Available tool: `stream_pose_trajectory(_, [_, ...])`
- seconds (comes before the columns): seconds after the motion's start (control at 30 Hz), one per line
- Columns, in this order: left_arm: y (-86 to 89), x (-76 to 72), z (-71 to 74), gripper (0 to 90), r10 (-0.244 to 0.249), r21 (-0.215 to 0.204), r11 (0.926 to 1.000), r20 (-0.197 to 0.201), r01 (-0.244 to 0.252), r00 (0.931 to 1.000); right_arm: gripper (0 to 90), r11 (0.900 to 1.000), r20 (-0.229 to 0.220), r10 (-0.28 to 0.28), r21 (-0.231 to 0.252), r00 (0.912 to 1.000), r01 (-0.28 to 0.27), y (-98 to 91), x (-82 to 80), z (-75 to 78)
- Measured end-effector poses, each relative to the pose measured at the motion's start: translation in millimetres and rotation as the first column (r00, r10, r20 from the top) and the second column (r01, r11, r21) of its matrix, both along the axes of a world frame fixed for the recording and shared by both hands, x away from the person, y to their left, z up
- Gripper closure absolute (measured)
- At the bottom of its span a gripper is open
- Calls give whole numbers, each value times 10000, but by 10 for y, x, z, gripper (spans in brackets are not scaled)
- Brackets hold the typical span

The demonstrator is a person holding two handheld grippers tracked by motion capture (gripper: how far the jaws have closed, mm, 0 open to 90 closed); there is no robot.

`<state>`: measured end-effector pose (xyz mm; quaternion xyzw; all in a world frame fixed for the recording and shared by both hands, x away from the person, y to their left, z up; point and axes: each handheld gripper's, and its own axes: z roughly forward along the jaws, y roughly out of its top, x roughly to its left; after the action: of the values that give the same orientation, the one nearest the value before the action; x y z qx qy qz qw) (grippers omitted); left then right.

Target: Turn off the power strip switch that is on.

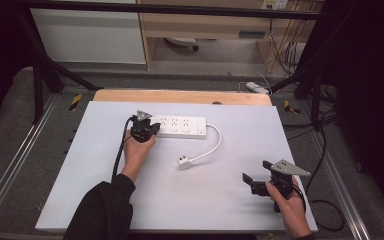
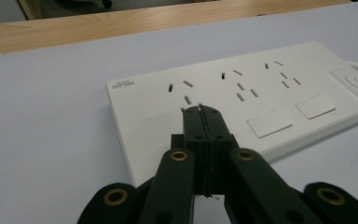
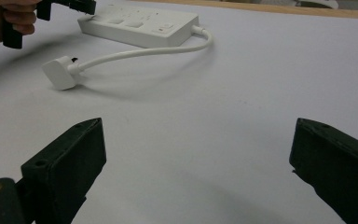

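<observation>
White plastic power strip (image 1: 181, 126) lies flat toward the far side of the desk (image 1: 230, 195), every socket empty; its plug (image 1: 184, 162) rests loose beside it on the curled cable (image 1: 211, 147). The left gripper (image 2: 199, 108), jaws pressed together, tips over the strip's left end; contact is hard to judge. The right gripper (image 1: 254, 181) hovers well apart, jaws wide.

My left gripper (image 2: 199, 108) covers one socket of the power strip (image 2: 242, 100), whose switch end runs off the frame's right edge.
</observation>
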<state>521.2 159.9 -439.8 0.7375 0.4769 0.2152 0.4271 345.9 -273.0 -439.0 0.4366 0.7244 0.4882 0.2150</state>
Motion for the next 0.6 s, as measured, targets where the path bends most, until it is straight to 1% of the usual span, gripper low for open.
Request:
stream_pose_trajectory(0.37, [-5,5,-17,900,-2,-44,10000,-16,2,10000,41,10000,11,-4,-27,10000,4,5,0,0])
stream_pose_trajectory(0.43, [2,1,-18,900,71,48,10000,54,-71,10000,41,10000,5,-18,-24,10000,18,3,0,0])
stream_pose_trajectory(0.53, [26,-1,-35,900,133,-109,9999,33,-132,9999,41,10000,13,-13,-27,10000,13,4,0,0])
stream_pose_trajectory(0.6, [29,-1,-35,900,101,-124,9999,29,-101,9999,41,10000,8,-12,-42,10000,12,5,0,-1])
